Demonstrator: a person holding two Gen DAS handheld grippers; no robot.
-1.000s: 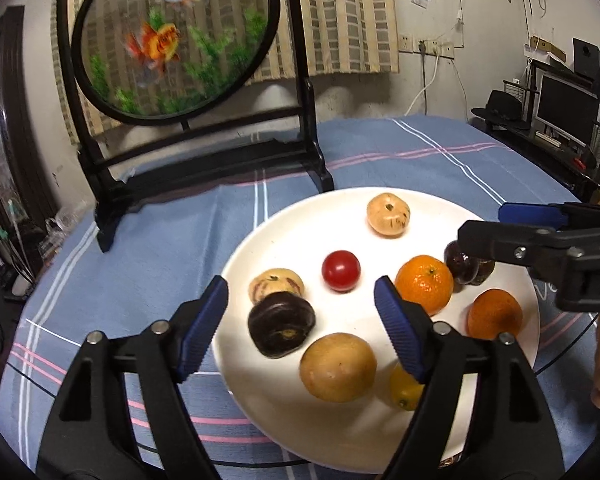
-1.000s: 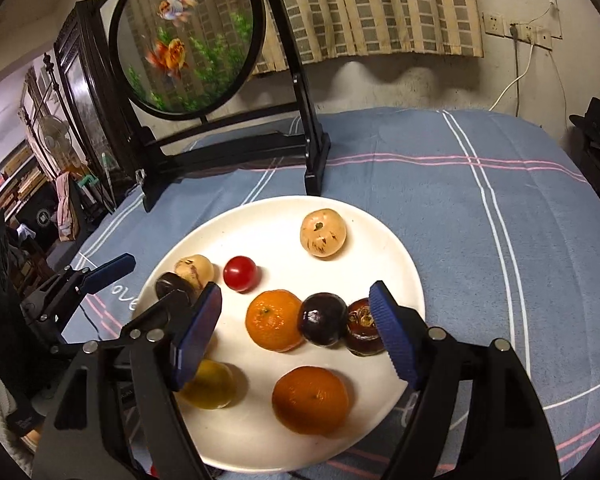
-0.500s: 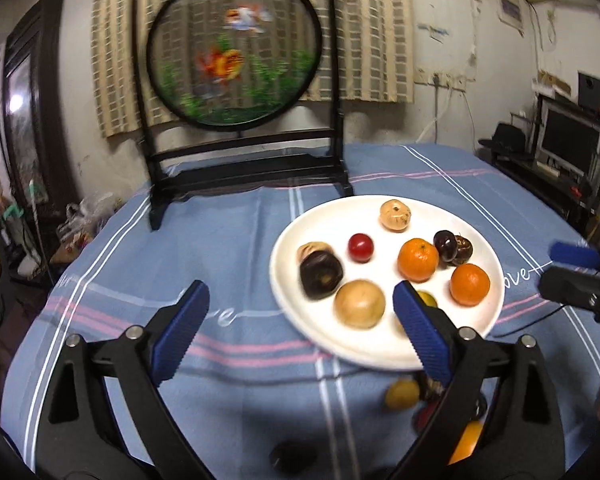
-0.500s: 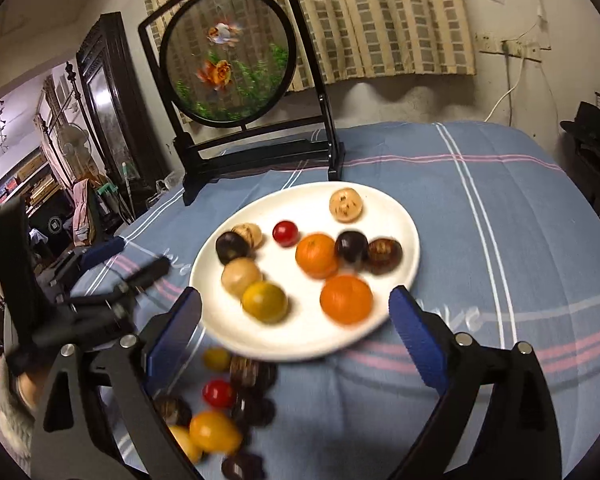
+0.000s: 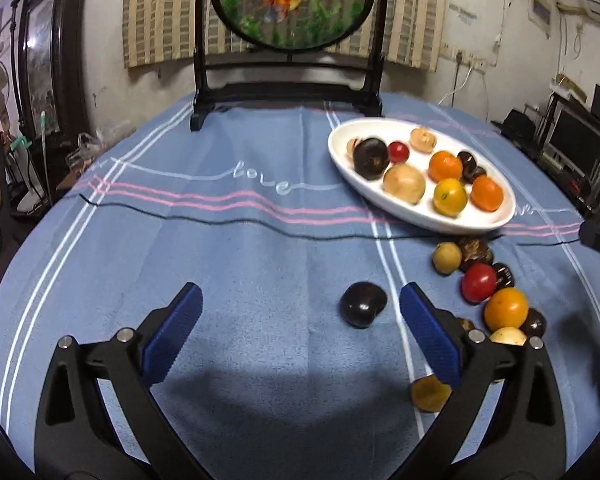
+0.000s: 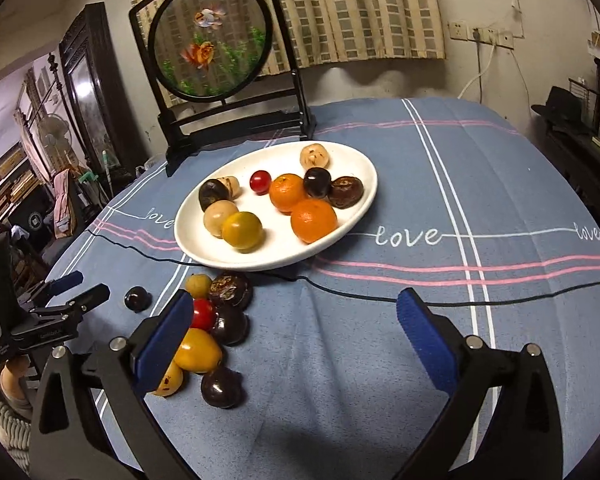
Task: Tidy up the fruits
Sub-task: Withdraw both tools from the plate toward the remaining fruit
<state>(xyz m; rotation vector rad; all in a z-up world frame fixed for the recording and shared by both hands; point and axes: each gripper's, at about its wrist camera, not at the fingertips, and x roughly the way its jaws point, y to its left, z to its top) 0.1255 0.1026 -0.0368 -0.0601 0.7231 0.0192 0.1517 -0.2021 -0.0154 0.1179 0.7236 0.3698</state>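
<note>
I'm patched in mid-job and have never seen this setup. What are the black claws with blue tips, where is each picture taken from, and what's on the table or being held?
The claws are hand-held grippers, one in each of a person's hands. Each carries a camera looking forward along its two fingers, so each picture is that gripper's own view. In the left view, the left gripper is open and empty, with a lone dark fruit on the blue tablecloth ahead of it. In the right view, the right gripper is also open and empty. The white plate holds nine fruits, among them two oranges and a cherry tomato. More loose fruit lies on the cloth in front of the plate. A goldfish screen stands behind.
</note>
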